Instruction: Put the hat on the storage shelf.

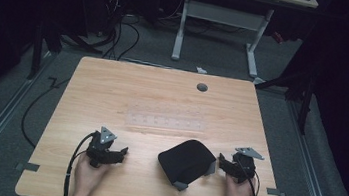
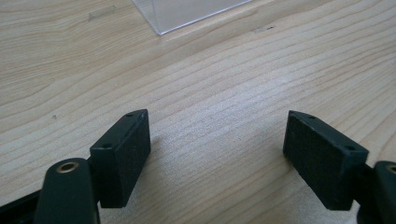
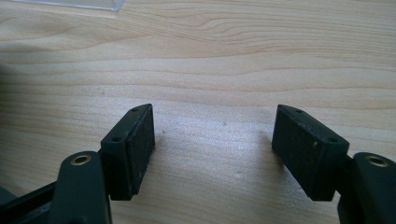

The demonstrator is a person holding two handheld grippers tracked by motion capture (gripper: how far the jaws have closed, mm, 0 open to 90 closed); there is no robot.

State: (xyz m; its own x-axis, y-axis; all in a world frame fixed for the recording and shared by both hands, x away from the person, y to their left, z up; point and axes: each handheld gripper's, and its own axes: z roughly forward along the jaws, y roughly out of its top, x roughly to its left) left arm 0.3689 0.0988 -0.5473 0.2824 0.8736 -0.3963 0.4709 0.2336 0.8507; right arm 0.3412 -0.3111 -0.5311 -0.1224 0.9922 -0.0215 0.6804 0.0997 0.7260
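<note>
- While my left gripper (image 1: 123,150) and right gripper (image 1: 221,160) rest low on the table (image 1: 162,101), both stand wide and hold nothing.
- Between them, touching the right one, lies a black pouch (image 1: 187,161), seemingly untouched.
- Farther out sits a clear plastic sheet (image 1: 165,123); open wood surrounds it, edges well apart.
</note>
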